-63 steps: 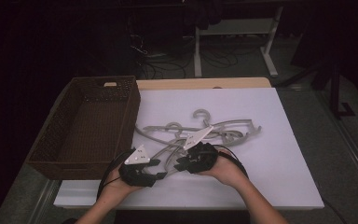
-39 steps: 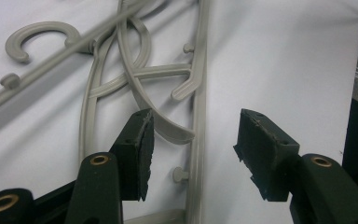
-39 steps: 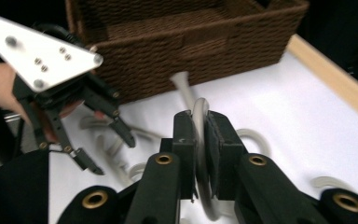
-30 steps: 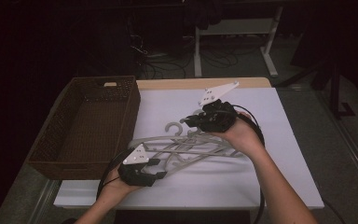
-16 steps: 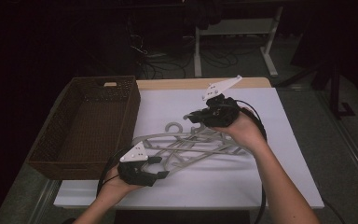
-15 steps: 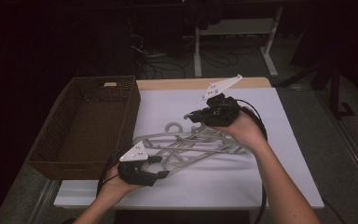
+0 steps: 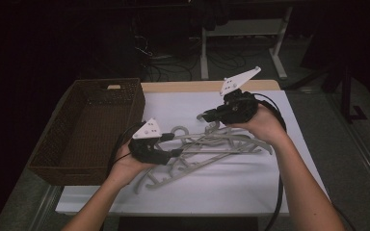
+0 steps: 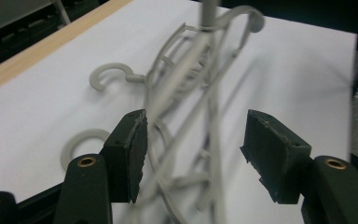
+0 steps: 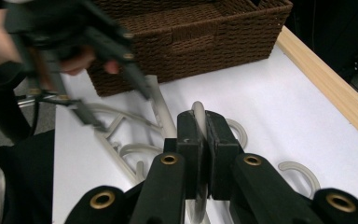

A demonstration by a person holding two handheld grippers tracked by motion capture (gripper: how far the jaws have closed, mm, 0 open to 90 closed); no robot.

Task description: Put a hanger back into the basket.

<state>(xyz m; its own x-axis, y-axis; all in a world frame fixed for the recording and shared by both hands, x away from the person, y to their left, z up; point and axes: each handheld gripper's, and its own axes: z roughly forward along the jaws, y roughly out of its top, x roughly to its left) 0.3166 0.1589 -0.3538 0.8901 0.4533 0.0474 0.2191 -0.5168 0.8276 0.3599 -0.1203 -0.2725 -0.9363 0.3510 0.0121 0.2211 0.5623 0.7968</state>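
Several grey plastic hangers (image 7: 212,147) lie tangled on the white table top (image 7: 250,187). My right gripper (image 9: 204,126) is shut on the hook (image 9: 198,108) of one hanger and holds it above the pile; in the high view this gripper (image 7: 205,116) is at centre right. My left gripper (image 8: 193,140) is open, and a hanger arm (image 8: 182,79) runs between its jaws, close to the left pad (image 8: 137,149). In the high view the left gripper (image 7: 172,145) hovers at the left end of the pile.
A brown woven basket (image 7: 84,126) stands on the left of the table, right beside the left hand; its front wall (image 9: 205,46) is seen in the right gripper view. A wooden strip (image 7: 192,86) borders the far edge. Cables trail from both grippers.
The right gripper has lifted its hanger hook a little higher. The left hand has moved forward and up along the pile, towards the basket's near corner.
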